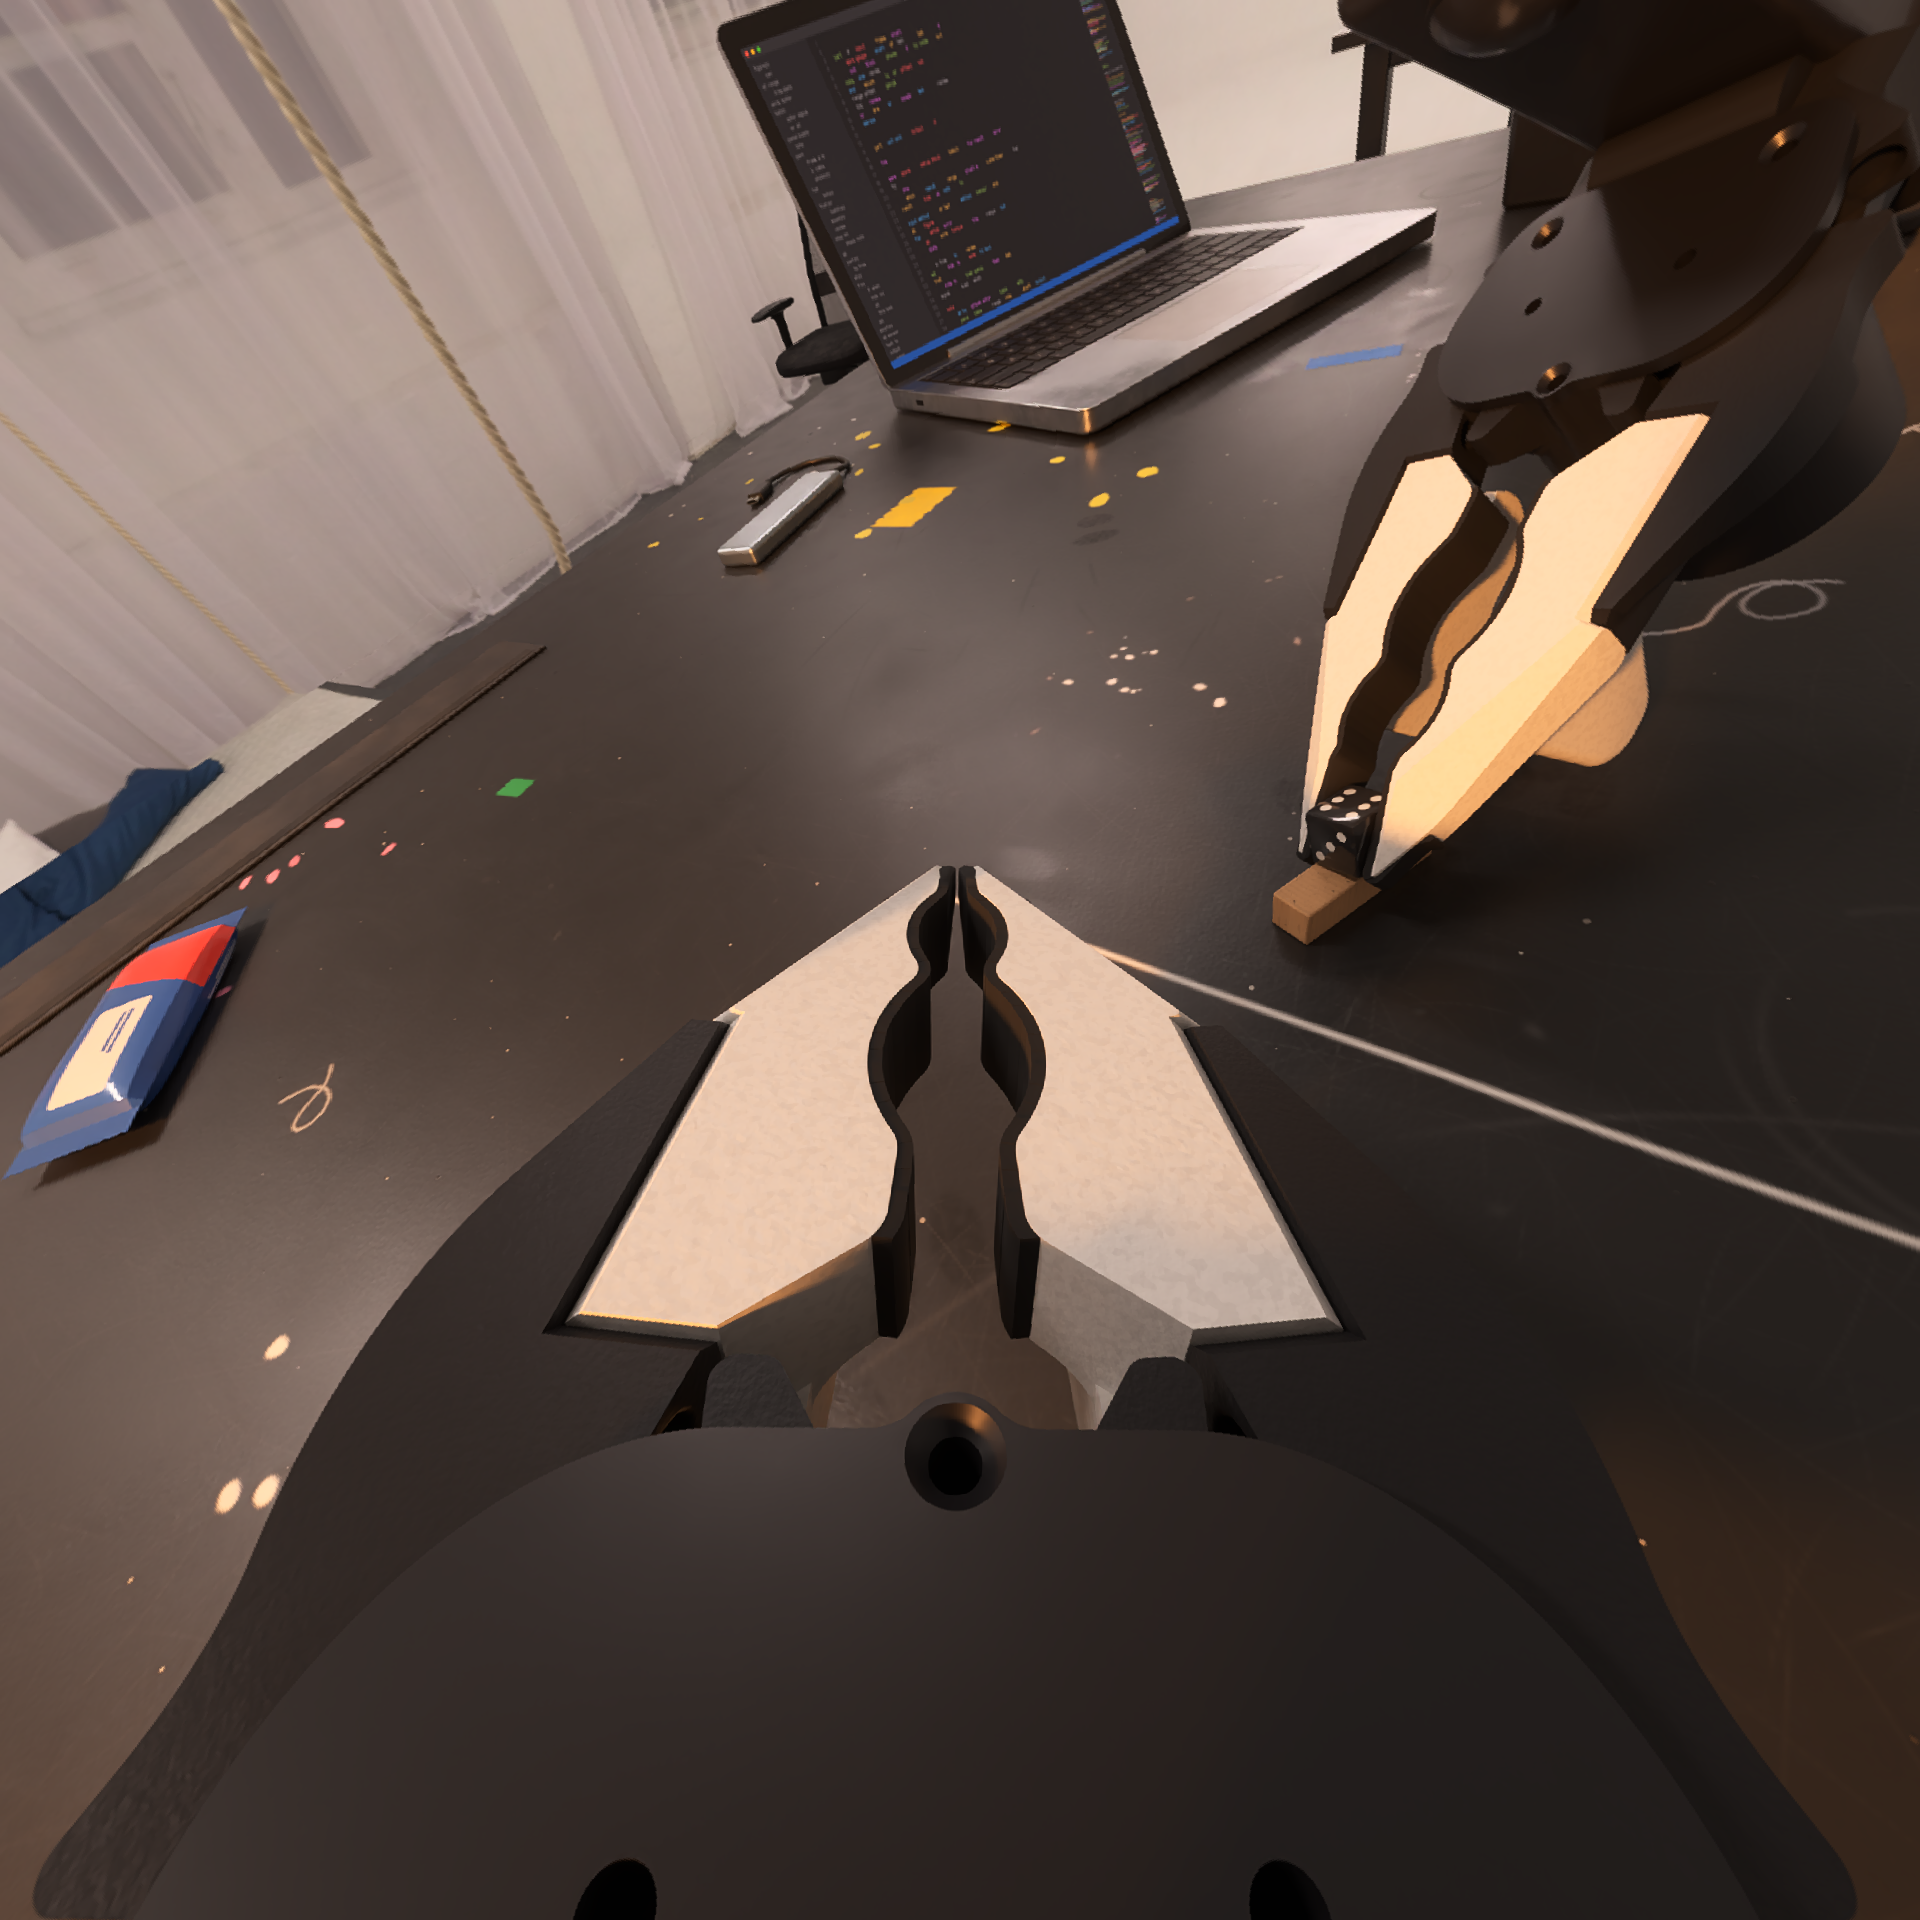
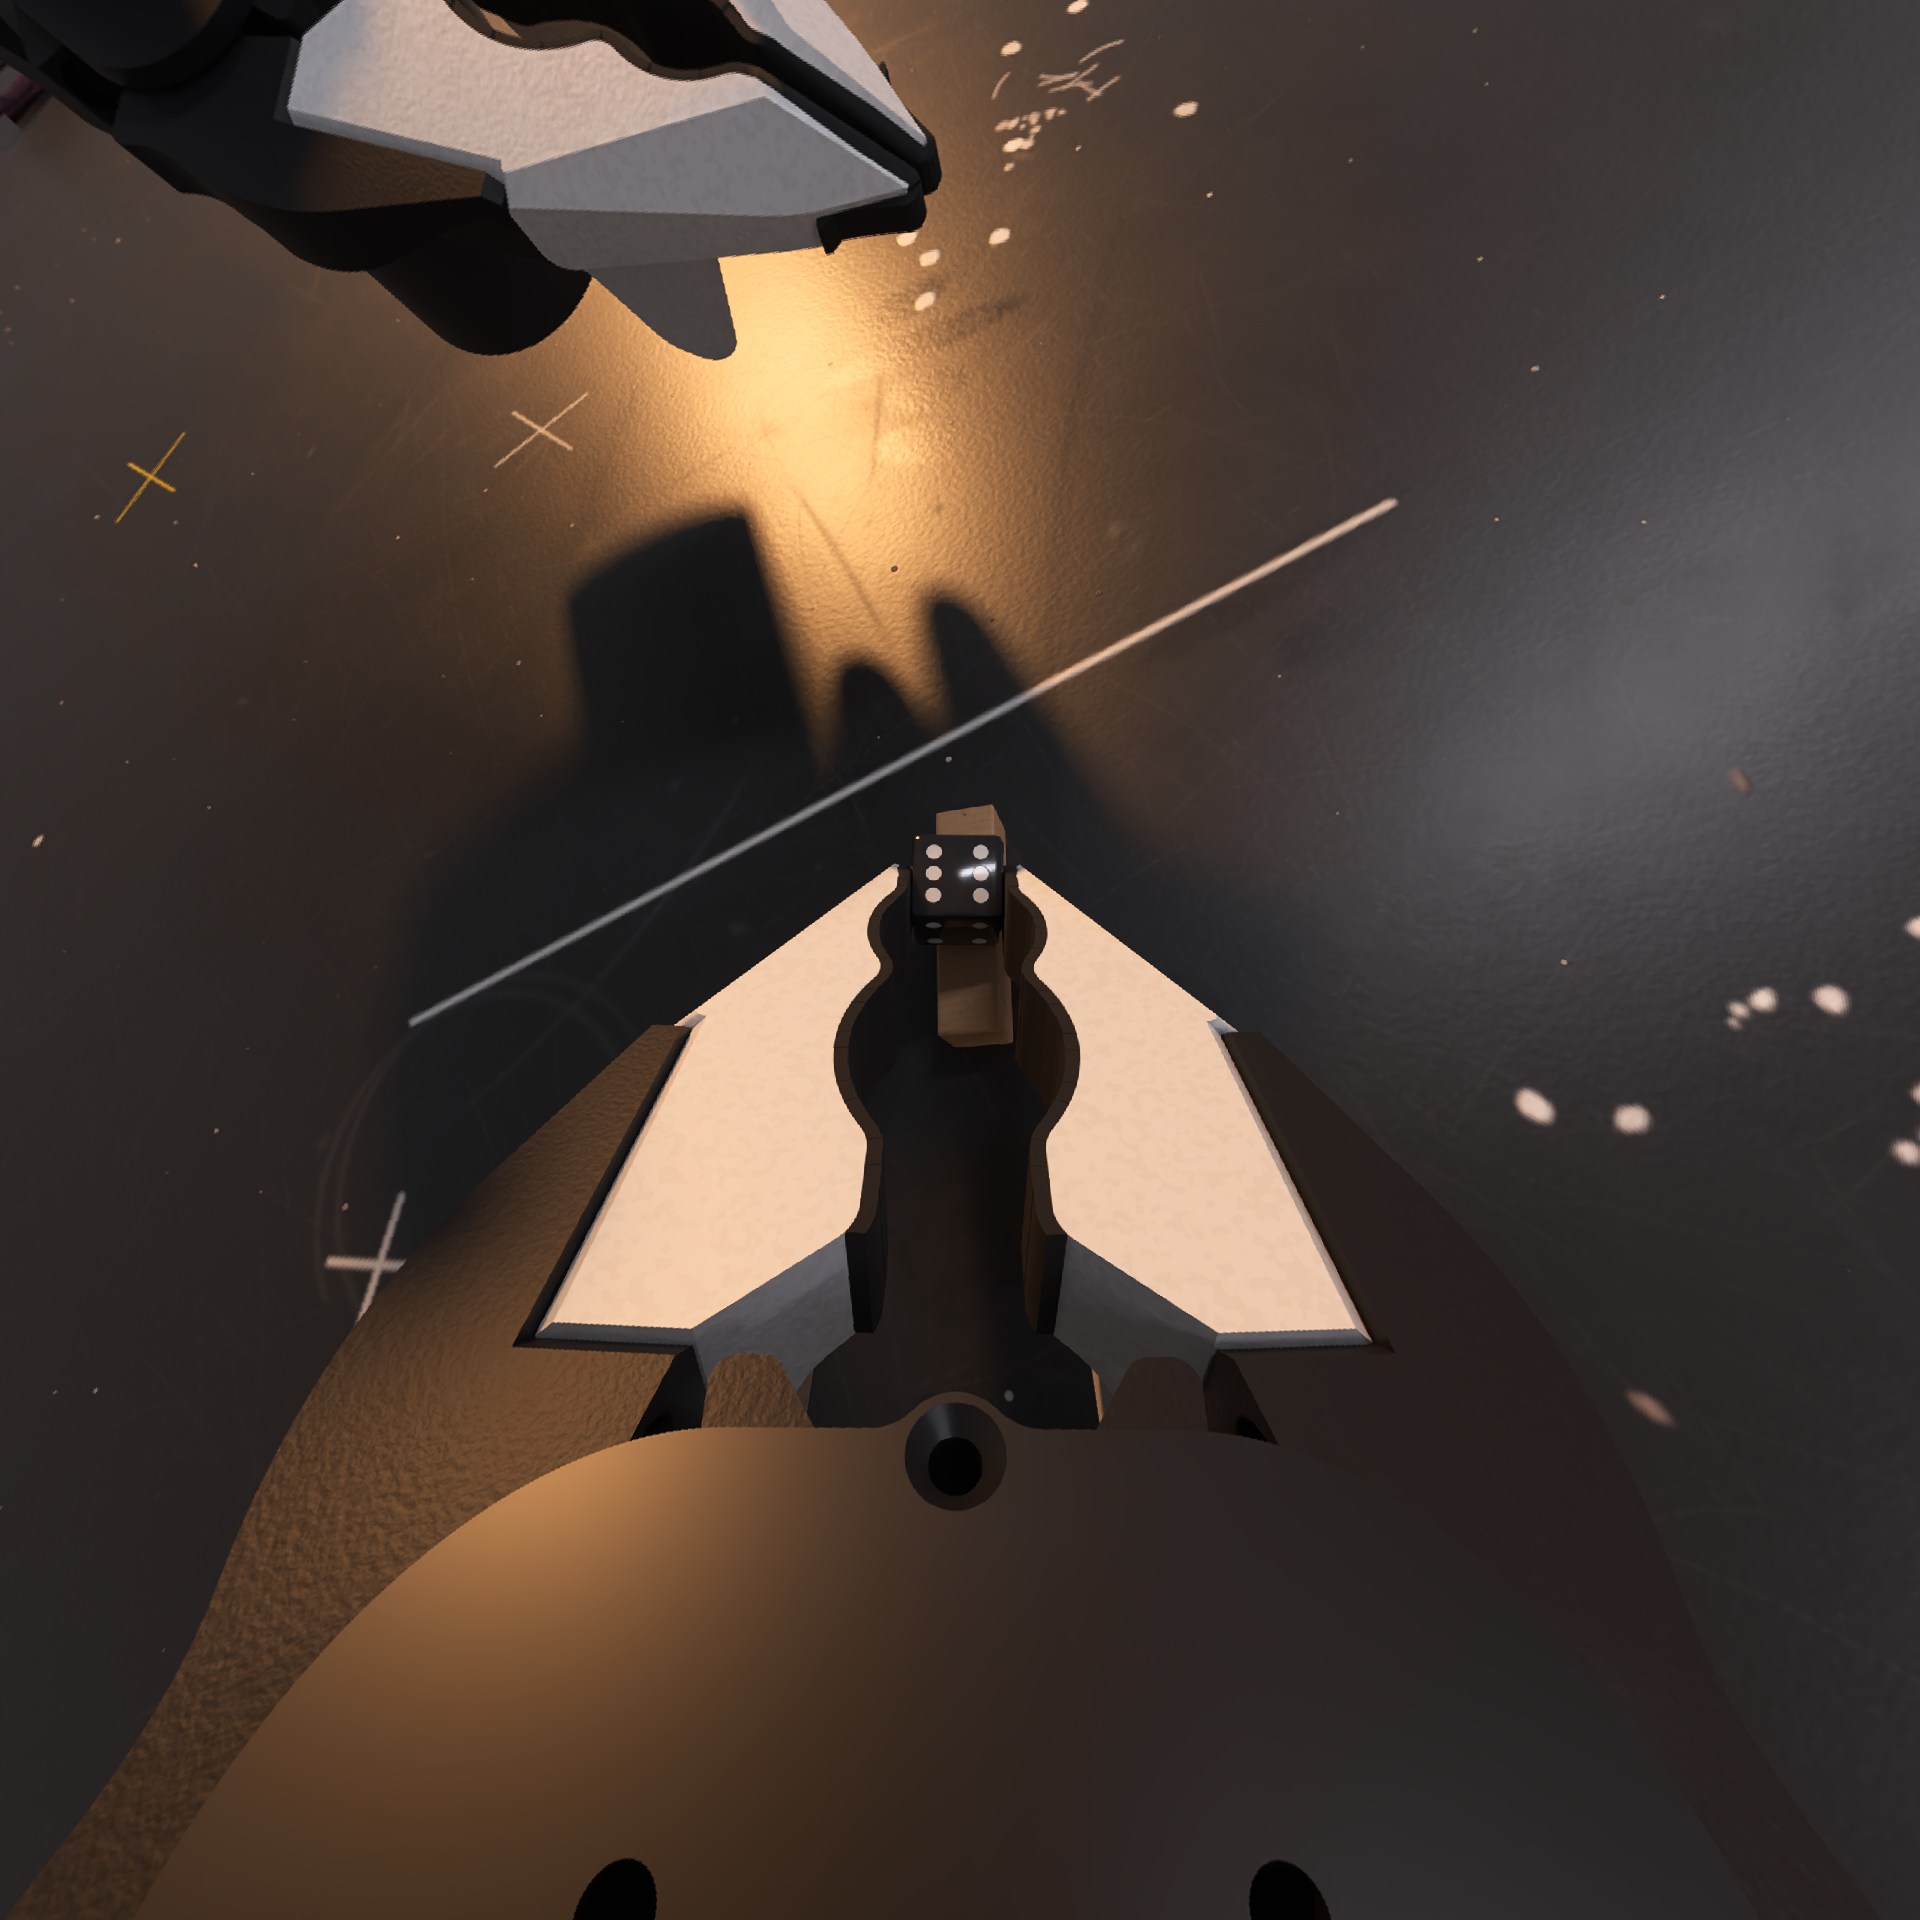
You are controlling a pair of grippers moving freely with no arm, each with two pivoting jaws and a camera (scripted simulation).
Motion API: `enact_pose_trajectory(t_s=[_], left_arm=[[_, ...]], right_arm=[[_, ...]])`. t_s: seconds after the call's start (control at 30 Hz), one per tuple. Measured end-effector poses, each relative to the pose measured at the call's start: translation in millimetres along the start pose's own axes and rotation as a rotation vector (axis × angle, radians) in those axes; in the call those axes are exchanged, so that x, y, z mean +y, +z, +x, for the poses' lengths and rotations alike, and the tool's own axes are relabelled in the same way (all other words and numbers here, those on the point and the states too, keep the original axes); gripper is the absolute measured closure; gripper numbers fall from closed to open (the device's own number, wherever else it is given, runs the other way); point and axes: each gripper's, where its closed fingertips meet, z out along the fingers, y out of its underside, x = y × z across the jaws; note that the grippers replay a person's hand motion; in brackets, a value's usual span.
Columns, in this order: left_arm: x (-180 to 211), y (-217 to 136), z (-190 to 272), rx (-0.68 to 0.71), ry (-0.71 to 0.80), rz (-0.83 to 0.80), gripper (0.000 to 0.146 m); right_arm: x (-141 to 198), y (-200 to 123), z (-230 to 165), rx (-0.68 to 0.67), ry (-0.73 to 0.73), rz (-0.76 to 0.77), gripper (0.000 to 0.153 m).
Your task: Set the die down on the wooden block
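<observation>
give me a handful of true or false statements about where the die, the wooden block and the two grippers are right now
1. The right gripper holds the die between its fingers. True.
2. The left gripper is gripping the wooden block. False: it is shut on nothing and sits apart from the block.
3. The die is black with white pips. True.
4. The die is over the laptop. False: it is at the wooden block, with the laptop far back on the table.
5. The wooden block lies on the dark table. True.
6. The blue and red packet lies right beside the block. False: it lies far off, near the table's edge.
</observation>
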Motion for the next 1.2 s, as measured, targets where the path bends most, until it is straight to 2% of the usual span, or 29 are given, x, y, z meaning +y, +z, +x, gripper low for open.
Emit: enact_pose_trajectory(t_s=[0.63,0.9,1.2], left_arm=[[4,2,1,-0.040,0.077,-0.030,0.143],[5,-2,-14,-0.141,0.019,-0.035,0.126],[-2,-17,-21,-0.278,0.001,0.022,0.132]], right_arm=[[1,2,0,0.002,0.009,-0.004,0.133],[2,3,0,0.021,-0.014,-0.011,0.133],[2,4,0,0.048,-0.044,-0.018,0.133]])
